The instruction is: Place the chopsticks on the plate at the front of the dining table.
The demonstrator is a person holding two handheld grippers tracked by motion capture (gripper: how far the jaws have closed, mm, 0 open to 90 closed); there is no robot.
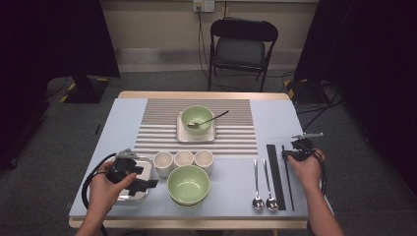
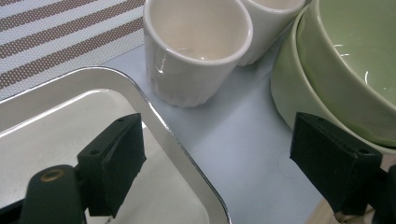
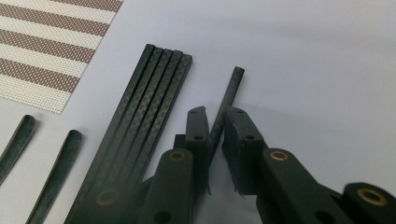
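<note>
A single black chopstick (image 3: pixel 233 81) lies on the pale blue table, apart from a tight bundle of black chopsticks (image 3: pixel 154 84) to its left. My right gripper (image 3: pixel 215 126) straddles this lone stick low down, jaws drawn in narrow with a sliver of room at the left pad. In the high view the right gripper (image 1: pixel 290 153) sits at the far end of that chopstick (image 1: pixel 288 182). My left gripper (image 2: pixel 219 144) stands open and empty, one jaw over the corner of a shiny metal tray (image 2: pixel 163 126), the other beside stacked green bowls (image 2: pixel 336 70). The left gripper (image 1: pixel 146 177) is at front left.
Three white cups (image 1: pixel 184 158) stand in a row behind the green bowls (image 1: pixel 188 184). Two spoons (image 1: pixel 262 184) lie left of the chopstick bundle (image 1: pixel 274 174). On the striped placemat (image 1: pixel 162 132), a green bowl (image 1: pixel 197 118) with a spoon rests on a square plate (image 1: pixel 183 135).
</note>
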